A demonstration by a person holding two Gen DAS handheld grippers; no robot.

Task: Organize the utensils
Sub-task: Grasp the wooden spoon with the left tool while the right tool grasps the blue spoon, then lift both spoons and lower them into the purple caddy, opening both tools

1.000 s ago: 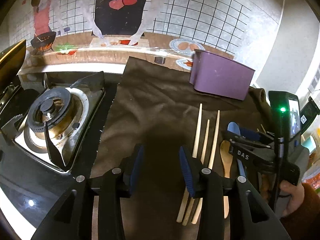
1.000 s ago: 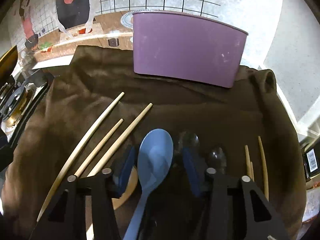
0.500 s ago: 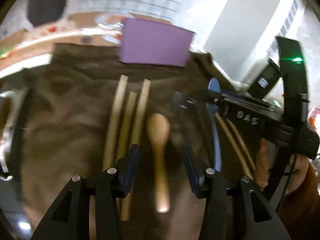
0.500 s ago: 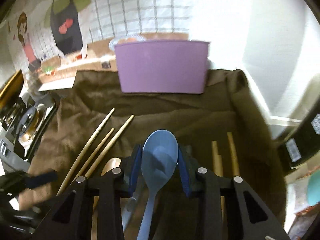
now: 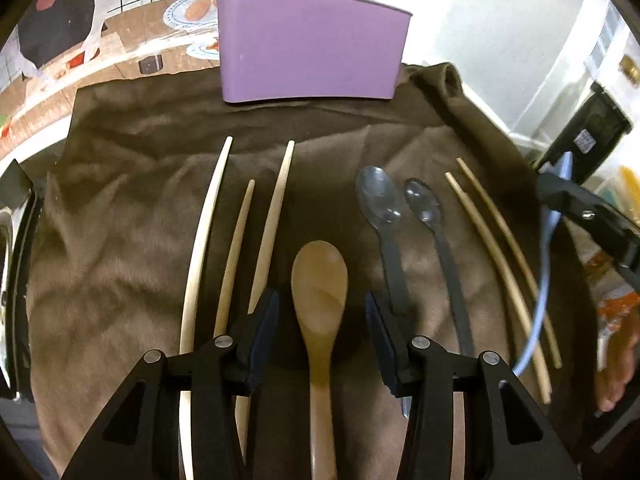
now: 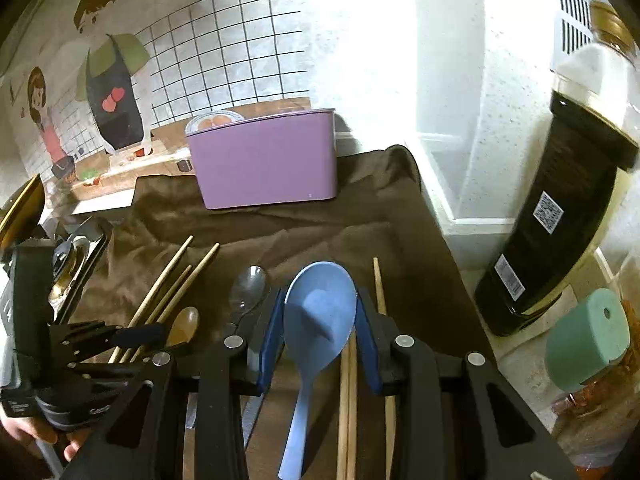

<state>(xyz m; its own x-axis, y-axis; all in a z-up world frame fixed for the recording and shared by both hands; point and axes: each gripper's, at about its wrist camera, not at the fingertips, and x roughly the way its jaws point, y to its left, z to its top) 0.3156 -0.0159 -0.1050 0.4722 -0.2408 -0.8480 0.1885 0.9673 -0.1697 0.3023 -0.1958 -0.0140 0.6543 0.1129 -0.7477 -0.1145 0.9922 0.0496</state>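
blue spoon (image 6: 320, 312) in right claw (image 6: 320, 332)

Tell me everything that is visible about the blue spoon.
The blue spoon looks like matte plastic, one piece, with a wide oval bowl and a thin handle. The right gripper holds it: the blue-padded fingers press both sides of the bowl, hollow side facing the camera. It is lifted above the brown cloth, handle hanging down toward the viewer. Nothing else touches it.

A kitchen: a gas stove (image 6: 68, 268), a dark sauce bottle (image 6: 560, 232), and utensils on a brown cloth (image 5: 120, 240).
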